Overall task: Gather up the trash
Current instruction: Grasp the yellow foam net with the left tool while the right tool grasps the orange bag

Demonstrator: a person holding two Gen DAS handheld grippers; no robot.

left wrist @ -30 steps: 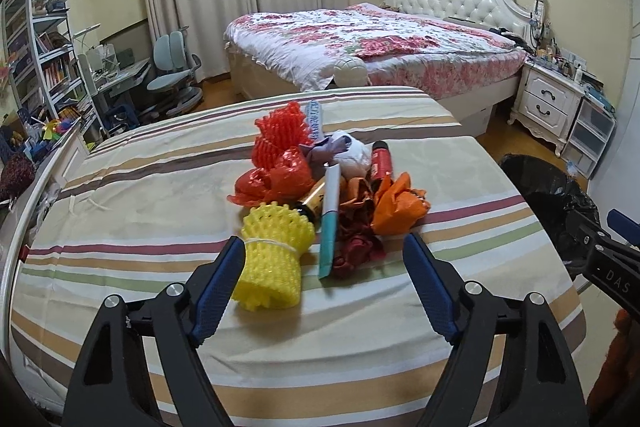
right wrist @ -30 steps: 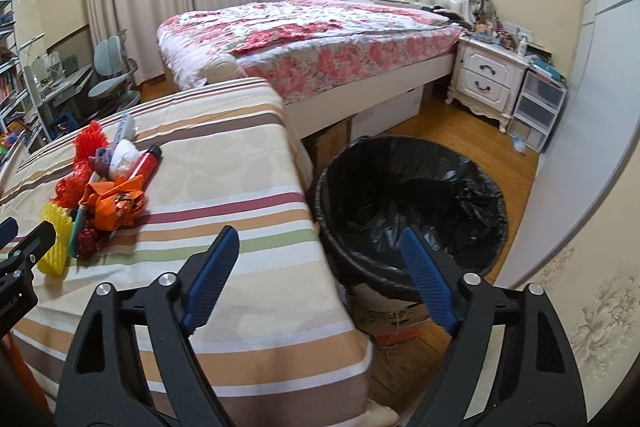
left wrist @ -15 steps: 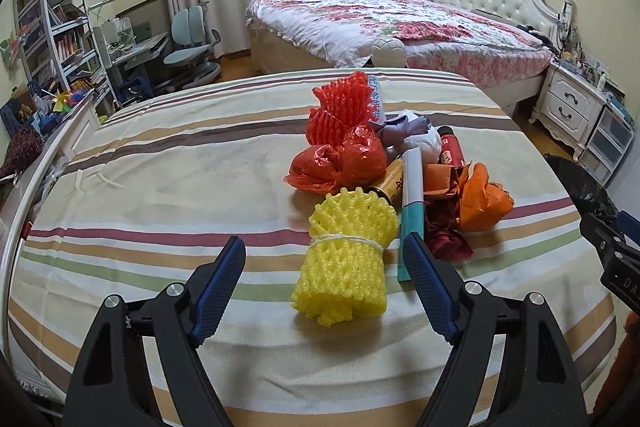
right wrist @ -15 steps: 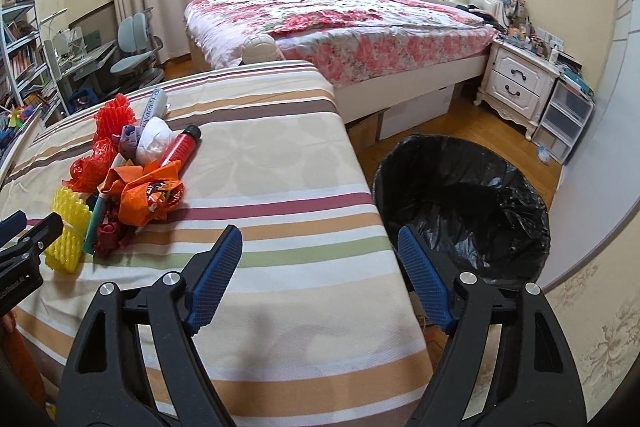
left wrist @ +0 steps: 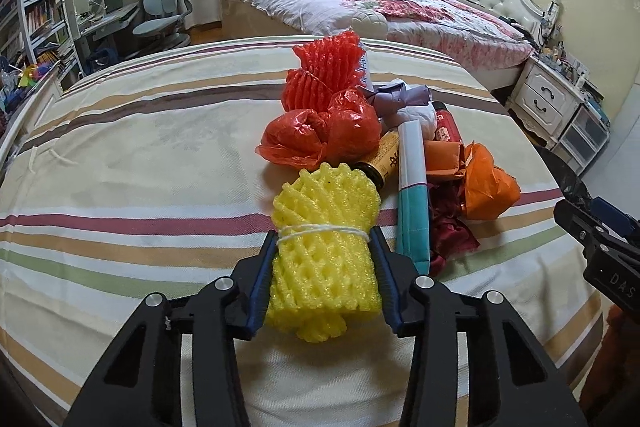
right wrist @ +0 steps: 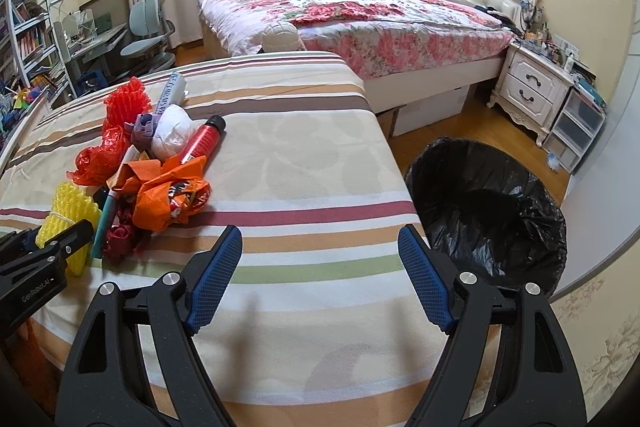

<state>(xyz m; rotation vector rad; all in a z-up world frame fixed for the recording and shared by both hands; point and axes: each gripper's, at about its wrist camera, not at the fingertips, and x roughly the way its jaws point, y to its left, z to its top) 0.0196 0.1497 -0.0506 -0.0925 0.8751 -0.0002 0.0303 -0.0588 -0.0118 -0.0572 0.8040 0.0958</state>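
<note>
A pile of trash lies on the striped tablecloth (left wrist: 140, 155): a red foam net (left wrist: 328, 67), a red plastic bag (left wrist: 324, 135), a teal and white tube (left wrist: 414, 195), an orange wrapper (left wrist: 484, 183), a red can (left wrist: 446, 123) and a white wad (left wrist: 416, 115). At the near end of the pile lies a yellow foam net bundle (left wrist: 324, 267) tied with white string. My left gripper (left wrist: 324, 237) is closing on it, with both blue pads against its sides. My right gripper (right wrist: 320, 239) hangs open and holds nothing over the table's near right part, right of the pile.
A bin lined with a black bag (right wrist: 488, 203) stands on the wooden floor just past the table's right edge. A bed (right wrist: 360, 7) with a floral cover lies behind the table. A white nightstand (right wrist: 532, 87) is at the right, a desk chair (left wrist: 164, 11) and shelves at the left.
My left gripper came forward and down onto the yellow bundle, and its jaws closed in from wide open to the bundle's sides. My right gripper swung left from the bin toward the table.
</note>
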